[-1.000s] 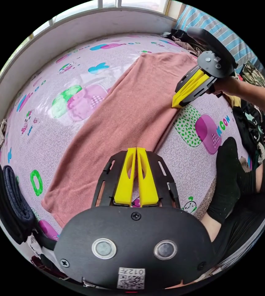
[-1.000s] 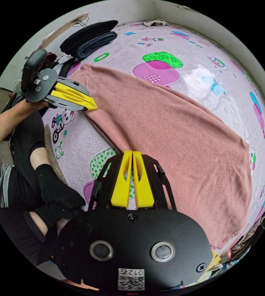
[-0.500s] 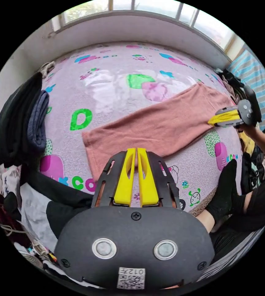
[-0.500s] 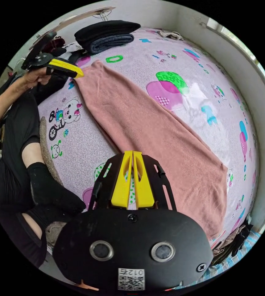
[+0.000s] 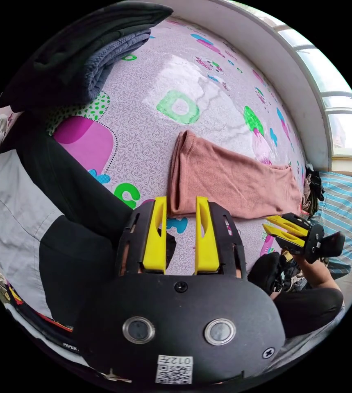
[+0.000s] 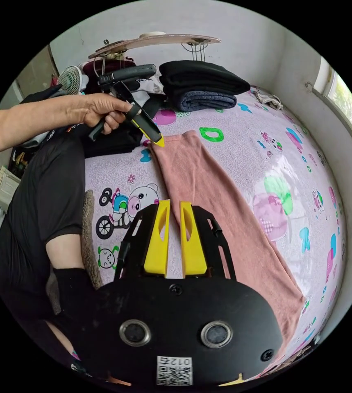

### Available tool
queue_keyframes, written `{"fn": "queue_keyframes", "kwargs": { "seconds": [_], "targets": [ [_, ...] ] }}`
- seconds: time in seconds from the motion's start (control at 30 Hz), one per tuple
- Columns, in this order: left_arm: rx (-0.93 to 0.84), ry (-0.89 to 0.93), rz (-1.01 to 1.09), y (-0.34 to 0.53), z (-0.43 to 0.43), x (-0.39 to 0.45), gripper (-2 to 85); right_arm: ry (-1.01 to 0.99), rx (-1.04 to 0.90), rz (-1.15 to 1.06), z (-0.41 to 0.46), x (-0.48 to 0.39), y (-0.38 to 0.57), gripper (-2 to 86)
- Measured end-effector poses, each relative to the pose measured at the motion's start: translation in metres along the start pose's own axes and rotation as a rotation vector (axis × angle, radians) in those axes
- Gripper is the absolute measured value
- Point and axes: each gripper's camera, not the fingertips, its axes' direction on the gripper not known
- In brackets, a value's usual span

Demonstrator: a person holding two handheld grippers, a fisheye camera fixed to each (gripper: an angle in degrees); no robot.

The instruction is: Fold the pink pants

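1. Left gripper point(image 5: 180, 204): jaws spread wide and holding nothing. They straddle the near corner of the pink pants point(image 5: 233, 184) at the narrow, folded end, just above the cloth. In the right gripper view the same gripper point(image 6: 156, 139) is in the person's hand point(image 6: 102, 110), its yellow tip at that corner of the pants point(image 6: 225, 213); contact cannot be confirmed.
2. Right gripper point(image 6: 175, 221): jaws parted by a narrow gap, empty, at the near long edge of the pants about midway along. In the left gripper view it point(image 5: 280, 229) sits just off the far end of the pants, jaws apart.
3. Pink pants: a long flat strip on the patterned mat point(image 5: 143, 123), already doubled lengthwise by the look of the fold line. The next fold, judged, is end to end.
4. Risk A: the left jaws close on the top layer alone. Cause: the layers lie flush at the corner. The lower layer would stay on the mat and the fold would skew.
5. Risk B: the two grippers grip at unequal spots along the edge, so the strip twists when lifted.
6. Risk C: the cloth drags on the mat and bunches.
7. Beyond the narrow end of the pants: a stack of folded dark clothes point(image 6: 202, 88), well apart. A swung end could reach it only with a wide sweep.
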Motion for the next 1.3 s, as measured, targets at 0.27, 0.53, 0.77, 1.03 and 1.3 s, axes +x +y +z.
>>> {"fn": "queue_keyframes", "kwargs": {
  "seconds": [0.27,0.53,0.77,1.03,1.3],
  "targets": [
    [-0.059,0.083,-0.001,-0.023,-0.020,-0.045,8.1,0.072,0.037,-0.117,0.092,-0.071,-0.009,9.4],
    [-0.109,0.215,-0.004,-0.036,-0.036,-0.084,5.7,0.181,-0.018,-0.257,0.176,-0.121,-0.026,10.1],
    [-0.119,0.429,0.018,-0.043,-0.057,-0.115,5.8,0.322,-0.042,-0.237,0.219,-0.152,-0.039,1.5],
    [0.063,0.572,-0.136,-0.049,-0.079,-0.156,13.5,0.307,0.067,-0.150,0.199,-0.175,-0.051,-0.3],
    [0.046,0.627,-0.168,-0.061,-0.052,-0.138,7.4,0.287,0.109,-0.122,0.173,-0.213,-0.075,-0.1]
  ]
}}
